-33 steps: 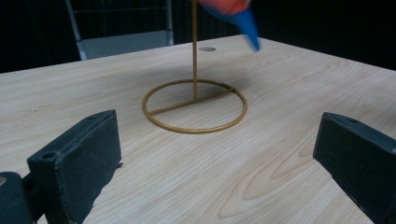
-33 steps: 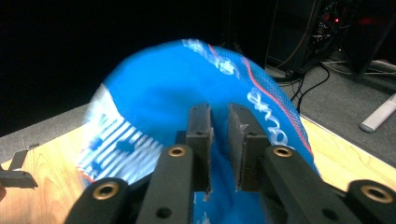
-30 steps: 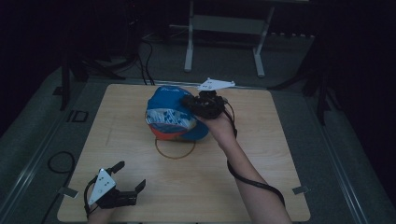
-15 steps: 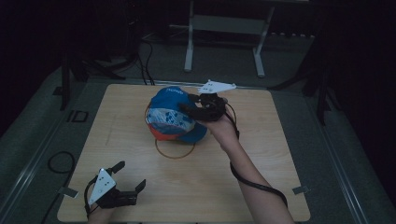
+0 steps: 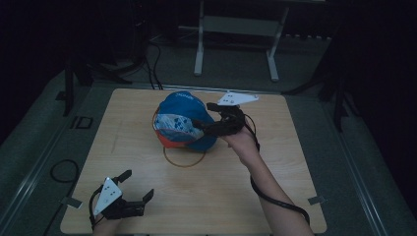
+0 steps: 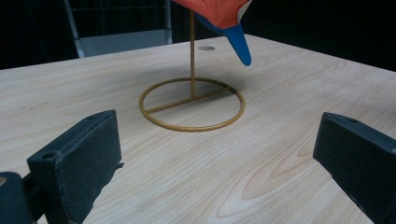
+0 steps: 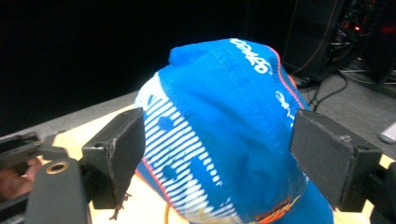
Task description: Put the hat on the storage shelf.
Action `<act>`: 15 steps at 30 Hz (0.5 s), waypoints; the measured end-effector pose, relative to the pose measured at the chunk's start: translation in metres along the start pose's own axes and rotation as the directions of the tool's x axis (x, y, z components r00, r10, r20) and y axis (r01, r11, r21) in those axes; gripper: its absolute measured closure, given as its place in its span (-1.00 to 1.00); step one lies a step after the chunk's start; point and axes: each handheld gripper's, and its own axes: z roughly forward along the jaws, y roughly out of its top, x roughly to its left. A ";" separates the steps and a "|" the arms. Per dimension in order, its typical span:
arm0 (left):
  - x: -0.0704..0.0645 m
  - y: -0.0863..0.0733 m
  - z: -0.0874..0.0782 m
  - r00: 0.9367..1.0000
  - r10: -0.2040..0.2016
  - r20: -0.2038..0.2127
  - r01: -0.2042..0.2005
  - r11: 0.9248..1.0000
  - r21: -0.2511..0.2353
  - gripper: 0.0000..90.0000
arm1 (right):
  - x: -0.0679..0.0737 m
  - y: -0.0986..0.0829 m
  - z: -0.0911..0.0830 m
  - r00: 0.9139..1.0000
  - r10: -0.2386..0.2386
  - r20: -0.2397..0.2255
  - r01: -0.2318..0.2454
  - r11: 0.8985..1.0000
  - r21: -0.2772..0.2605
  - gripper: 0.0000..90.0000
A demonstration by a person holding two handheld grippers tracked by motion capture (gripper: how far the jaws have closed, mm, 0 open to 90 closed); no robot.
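A blue cap [image 5: 183,119] with white stripes and orange trim sits on a gold wire stand [image 5: 184,158] at the middle of the wooden table [image 5: 275,196]. My right gripper [image 5: 201,117] is at the cap's right side and is open, with one jaw on each side of the crown. In the right gripper view the cap [image 7: 224,116] bulges between the spread jaws of the right gripper [image 7: 219,156]. My left gripper [image 5: 136,184] rests open near the table's front left corner. The left gripper [image 6: 219,186] faces the stand's ring [image 6: 191,125] and the cap's brim [image 6: 239,42] above it.
A metal frame [image 5: 236,29] stands on the floor behind the table. Cables [image 5: 152,64] run on the floor at the back left. The right gripper's cable [image 5: 275,201] trails along the forearm. Bare tabletop lies between the two grippers.
My right gripper has drifted slightly right and toward the near side, and the cap has shifted a little on its stand. The left gripper has stayed put.
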 end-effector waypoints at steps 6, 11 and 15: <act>0.000 0.000 0.002 1.000 -0.006 0.004 0.006 1.000 0.002 -0.97 | 0.001 -0.014 -0.010 0.999 -0.043 -0.010 0.043 0.999 0.001 -0.69; -0.001 -0.001 0.002 1.000 -0.008 0.005 0.008 1.000 0.003 -0.97 | 0.002 -0.028 -0.017 0.998 -0.063 -0.018 0.063 0.998 0.007 -0.70; -0.001 -0.001 0.002 1.000 -0.007 0.005 0.007 1.000 0.005 -0.97 | 0.003 -0.038 -0.021 0.998 -0.060 -0.017 0.061 0.998 0.014 -0.70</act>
